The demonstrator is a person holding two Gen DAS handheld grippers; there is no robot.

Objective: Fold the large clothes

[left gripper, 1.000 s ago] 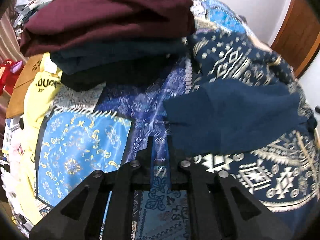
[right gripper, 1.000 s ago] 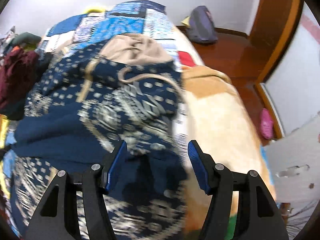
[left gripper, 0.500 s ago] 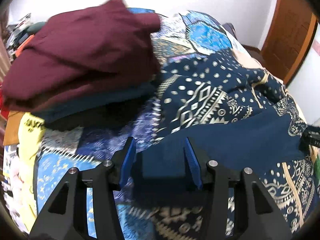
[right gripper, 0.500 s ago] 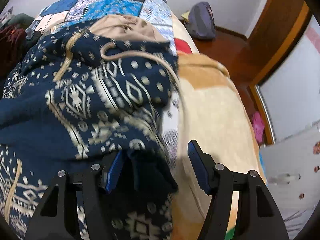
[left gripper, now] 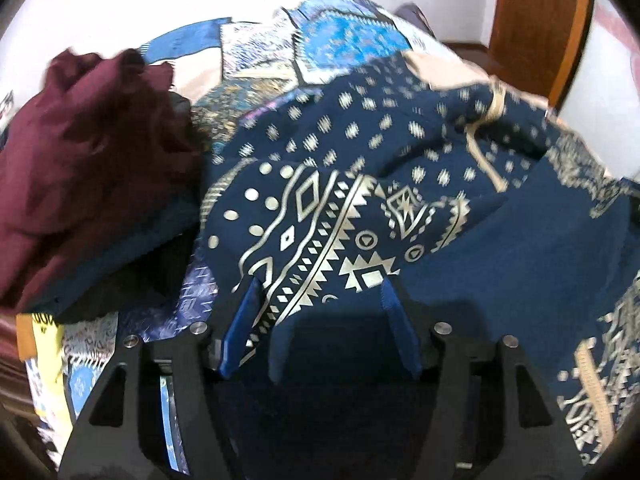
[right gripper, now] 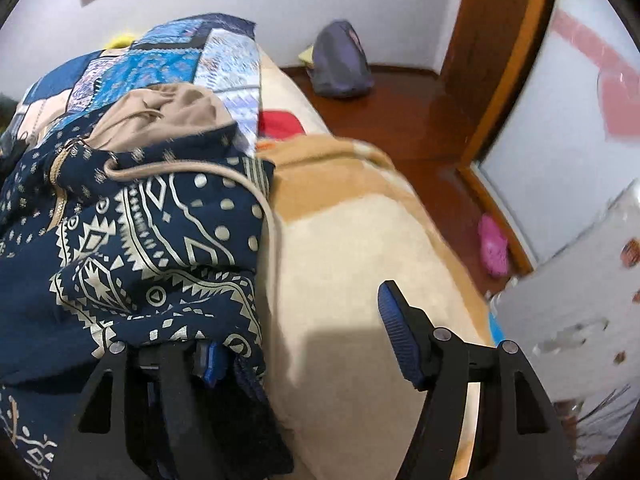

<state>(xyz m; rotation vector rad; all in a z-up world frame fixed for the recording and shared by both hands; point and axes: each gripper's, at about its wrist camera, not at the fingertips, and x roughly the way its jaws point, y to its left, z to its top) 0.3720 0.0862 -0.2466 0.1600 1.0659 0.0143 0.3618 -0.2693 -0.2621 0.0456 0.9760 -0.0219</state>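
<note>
Navy patterned hoodie hiding most of patchwork quilt, left gripper spreading wide over fabric, right gripper gaping, its left finger lying buried under cloth, maroon garment blurring upper left.

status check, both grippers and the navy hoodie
Left gripper open, fingers astride navy hoodie fabric. Right gripper open, hoodie edge draped over one finger. Maroon stack close beside.

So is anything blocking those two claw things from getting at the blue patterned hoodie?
Nothing visible. The patterned hoodie already lies between the open fingers of the left gripper, and its edge drapes over one finger of the open right gripper. The maroon pile sits off to the side.
</note>
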